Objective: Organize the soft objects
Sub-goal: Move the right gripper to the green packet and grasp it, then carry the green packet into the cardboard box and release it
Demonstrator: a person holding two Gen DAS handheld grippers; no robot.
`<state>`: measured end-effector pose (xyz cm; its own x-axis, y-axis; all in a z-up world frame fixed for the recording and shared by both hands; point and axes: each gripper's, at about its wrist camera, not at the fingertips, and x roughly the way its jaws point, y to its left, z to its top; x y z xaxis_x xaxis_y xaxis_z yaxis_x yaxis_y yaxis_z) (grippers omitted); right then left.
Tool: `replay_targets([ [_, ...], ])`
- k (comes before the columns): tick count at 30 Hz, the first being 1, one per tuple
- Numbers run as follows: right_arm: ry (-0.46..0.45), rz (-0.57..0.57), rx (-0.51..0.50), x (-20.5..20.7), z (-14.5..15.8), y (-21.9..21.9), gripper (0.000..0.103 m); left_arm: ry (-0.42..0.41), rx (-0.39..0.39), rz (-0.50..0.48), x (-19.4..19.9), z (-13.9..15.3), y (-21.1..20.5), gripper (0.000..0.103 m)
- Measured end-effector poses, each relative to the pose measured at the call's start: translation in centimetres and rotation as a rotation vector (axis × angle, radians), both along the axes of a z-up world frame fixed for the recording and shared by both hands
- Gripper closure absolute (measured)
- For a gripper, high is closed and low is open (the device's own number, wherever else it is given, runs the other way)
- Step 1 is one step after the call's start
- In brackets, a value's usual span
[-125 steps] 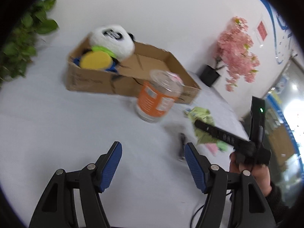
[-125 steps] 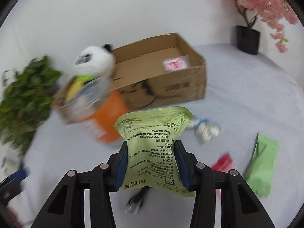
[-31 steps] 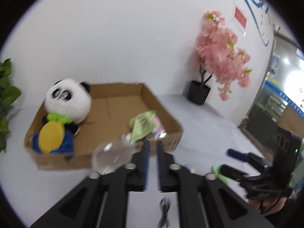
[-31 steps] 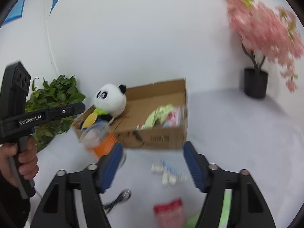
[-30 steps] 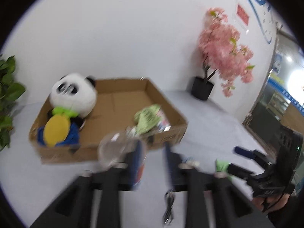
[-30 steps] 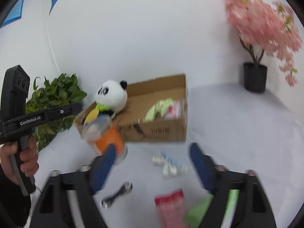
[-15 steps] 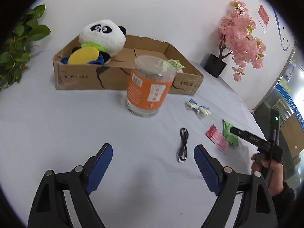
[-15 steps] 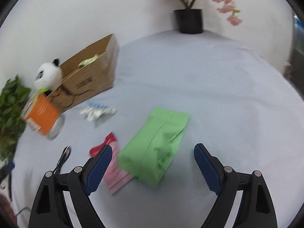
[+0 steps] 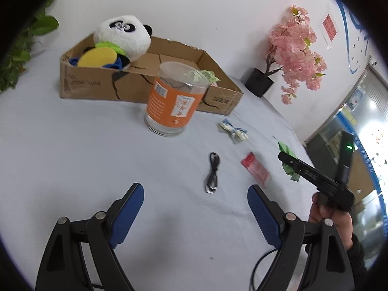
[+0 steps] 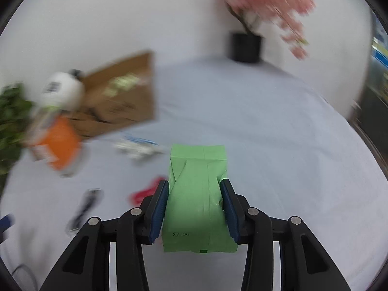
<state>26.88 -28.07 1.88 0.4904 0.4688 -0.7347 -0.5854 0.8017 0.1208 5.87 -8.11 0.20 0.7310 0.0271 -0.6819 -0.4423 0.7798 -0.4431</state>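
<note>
right gripper [image 10: 194, 208] jaws closing round green pack [image 10: 197, 201], likely for box [image 9: 126, 87] | left gripper [image 9: 195, 215] jaws open, empty, over bench [image 9: 72, 160]

My right gripper [image 10: 196, 207] is closing on a green pouch [image 10: 197, 194] lying flat on the table. A plush panda [image 9: 122, 37] sits in the cardboard box's [image 9: 97, 83] left corner.

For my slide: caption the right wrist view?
Right hand-held gripper closing on green packet, cardboard box behind.
</note>
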Motion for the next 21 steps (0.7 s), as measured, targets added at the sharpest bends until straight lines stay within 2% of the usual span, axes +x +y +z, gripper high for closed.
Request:
replay_targets([
  [2,-0.005,0.093,0.052,-2.9,1.8,-0.4,0.061,-0.027,-0.074,-0.033,0.3,-0.4,0.1,0.016],
  [3,0.021,0.151,0.073,-4.4,2.0,-0.2,0.061,-0.042,-0.132,-0.055,0.5,-0.9,0.2,0.016],
  [7,0.092,0.320,0.035,-9.9,0.1,1.2,0.059,-0.031,-0.281,-0.140,1.8,-3.0,-0.4,0.017],
  [10,0.102,0.409,-0.026,-13.0,-1.7,2.2,0.044,0.011,-0.358,-0.158,2.1,-4.9,-1.0,0.018],
  [13,0.075,0.483,-0.031,-15.8,-2.2,1.7,0.032,0.033,-0.387,-0.175,2.3,-6.0,-1.5,0.018],
  [16,0.060,0.534,-0.050,-17.6,-2.2,1.0,0.032,0.047,-0.405,-0.180,3.0,-6.8,-2.0,0.021],
  [19,0.068,0.516,-0.064,-18.0,-2.5,0.9,0.034,0.051,-0.409,-0.195,4.0,-6.8,-2.3,0.025],
  [21,0.080,0.503,-0.074,-17.0,-2.5,1.2,0.038,0.071,-0.408,-0.215,5.1,-7.0,-2.6,0.035],
])
